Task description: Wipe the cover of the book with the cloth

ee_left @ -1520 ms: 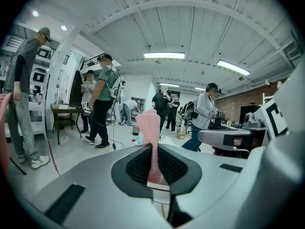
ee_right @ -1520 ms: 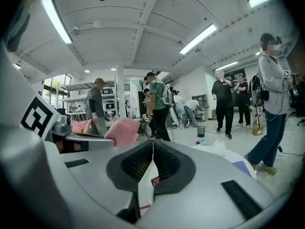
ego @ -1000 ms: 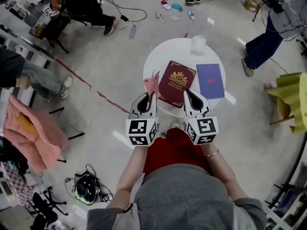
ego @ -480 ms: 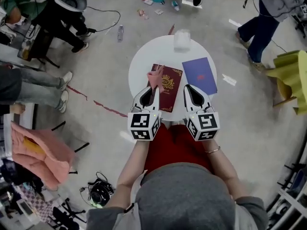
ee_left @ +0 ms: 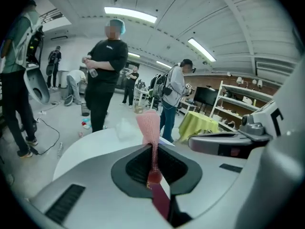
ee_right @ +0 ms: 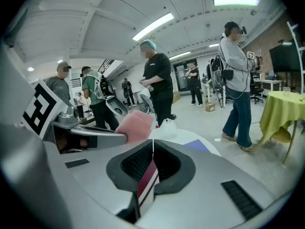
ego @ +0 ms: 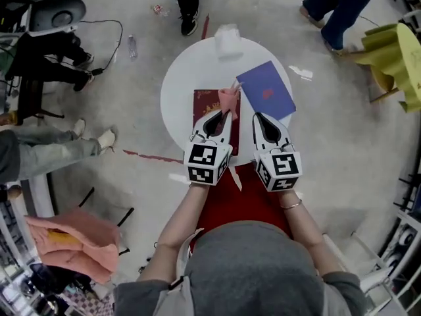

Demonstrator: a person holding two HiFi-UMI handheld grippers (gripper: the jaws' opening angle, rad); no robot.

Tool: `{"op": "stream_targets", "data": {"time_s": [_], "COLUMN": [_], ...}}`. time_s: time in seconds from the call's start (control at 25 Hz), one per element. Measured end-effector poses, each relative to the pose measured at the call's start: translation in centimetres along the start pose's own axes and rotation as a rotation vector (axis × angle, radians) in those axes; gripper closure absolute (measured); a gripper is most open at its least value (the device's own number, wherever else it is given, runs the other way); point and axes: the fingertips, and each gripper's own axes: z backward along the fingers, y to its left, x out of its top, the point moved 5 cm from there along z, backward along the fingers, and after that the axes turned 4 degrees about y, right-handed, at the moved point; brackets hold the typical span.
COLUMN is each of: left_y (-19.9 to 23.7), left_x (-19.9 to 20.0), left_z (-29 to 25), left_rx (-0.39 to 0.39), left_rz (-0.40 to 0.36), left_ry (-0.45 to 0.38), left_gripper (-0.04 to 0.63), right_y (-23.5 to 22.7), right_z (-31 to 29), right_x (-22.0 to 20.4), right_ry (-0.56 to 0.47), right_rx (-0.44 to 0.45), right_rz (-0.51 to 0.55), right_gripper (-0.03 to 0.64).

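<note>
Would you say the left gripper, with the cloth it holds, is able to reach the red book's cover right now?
Probably yes. The left gripper, shut on the cloth, is right above the red book, nothing else shows on its cover, and the right gripper sits aside.

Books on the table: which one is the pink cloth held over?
The dark red book, beneath the cloth in the left gripper; the blue book lies uncovered.

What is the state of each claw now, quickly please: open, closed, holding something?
Left claw: closed on the pink cloth.
Right claw: closed, holding nothing.
</note>
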Motion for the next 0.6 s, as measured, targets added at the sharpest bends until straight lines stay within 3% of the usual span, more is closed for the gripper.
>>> {"op": "stream_targets", "data": {"time_s": [0.28, 0.6], "left_y": [0.7, 1.8], "left_x": [-0.5, -2.4], "left_z": [-3.5, -6.6], "left_rx": [-0.185, -0.281], "left_rz": [-0.059, -0.086], "left_ry": [0.092, 0.229], "left_gripper": [0.563, 0.563], "right_y": [0.3, 1.7], "right_z": [-1.3, -2.2], "right_x": [-0.8, -2.7], "right_ry": [0.011, 0.063], "right_rx": [-0.159, -0.271], "right_rz": [-0.081, -0.152], "right_gripper": [0.588, 0.588]}}
